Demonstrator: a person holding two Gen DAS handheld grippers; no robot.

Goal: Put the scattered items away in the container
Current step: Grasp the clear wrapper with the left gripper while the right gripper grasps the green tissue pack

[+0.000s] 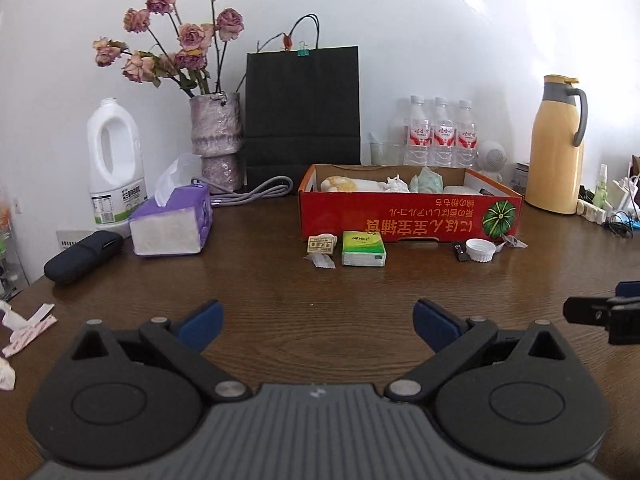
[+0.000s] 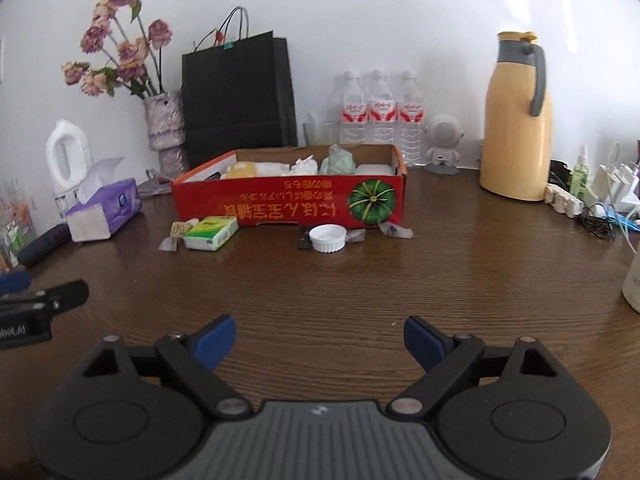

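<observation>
We hold both claws wide and empty over the brown wood-grain desk (image 1: 280, 288), nothing between the blue pads of either. The red cardboard box printed with a green pumpkin (image 1: 408, 216) sits in the middle of both views, its long side facing us, and already holds a few crumpled things.

The scattered items lie along its near wall in two clusters. In the left wrist view, the green rectangular tissue pack (image 1: 363, 249) lies almost dead ahead of the left claw (image 1: 316, 322), slightly right of centre, with a small tan printed packet (image 1: 321, 245) just beside it on its left. In the right wrist view, the white ribbed plastic cap (image 2: 328, 238) lies straight ahead of the right claw (image 2: 320, 342), above the gap between its pads, with small clear wrappers either side.

So we judge each claw has its own cluster: left nearer the tissue pack, right nearer the cap. The pack's long axis runs roughly away from us, so the left claw's pads would close across its short width.
</observation>
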